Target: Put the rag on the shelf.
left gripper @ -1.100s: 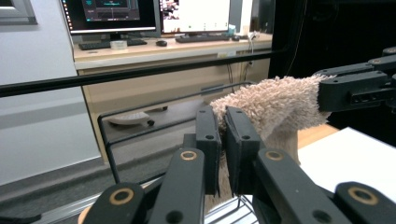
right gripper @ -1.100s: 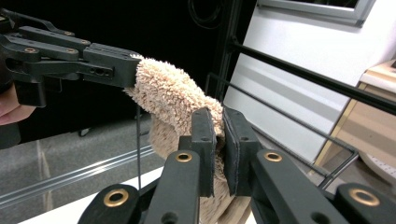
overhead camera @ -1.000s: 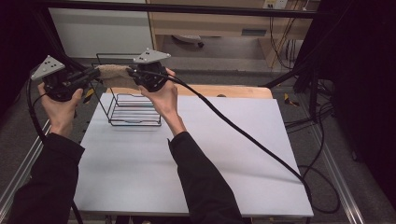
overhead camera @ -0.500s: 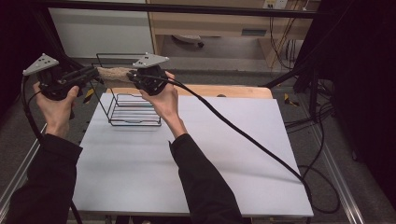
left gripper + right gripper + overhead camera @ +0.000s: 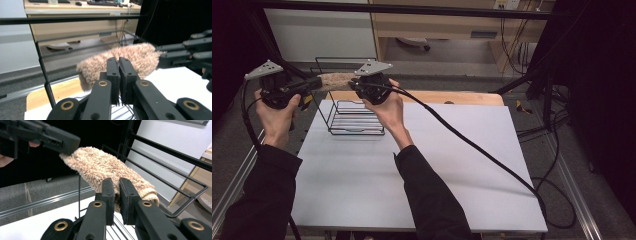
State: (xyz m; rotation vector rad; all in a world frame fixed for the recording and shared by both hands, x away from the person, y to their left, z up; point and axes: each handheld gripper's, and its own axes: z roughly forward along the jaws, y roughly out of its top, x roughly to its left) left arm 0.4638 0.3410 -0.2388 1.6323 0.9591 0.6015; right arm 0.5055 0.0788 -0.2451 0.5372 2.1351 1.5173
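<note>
A fuzzy tan cloth (image 5: pixel 336 80) hangs stretched between my two grippers, above a black wire rack (image 5: pixel 354 120). My left gripper (image 5: pixel 317 83) holds its left end. The left jaws have just closed further, and in the left gripper view they sit pinched together (image 5: pixel 118 62) on the cloth's (image 5: pixel 130 56) near edge. My right gripper (image 5: pixel 355 84) grips the other end. In the right gripper view its jaws (image 5: pixel 117 185) press on the rolled cuff of the cloth (image 5: pixel 105 166), and the left gripper (image 5: pixel 62 144) clamps the far tip.
The wire rack stands at the back left of the white table (image 5: pixel 422 175), with its top rail (image 5: pixel 175 152) just behind the cloth. A wooden strip (image 5: pixel 452 97) runs along the table's far edge. The right gripper's cable (image 5: pixel 472 145) trails across the table to the right.
</note>
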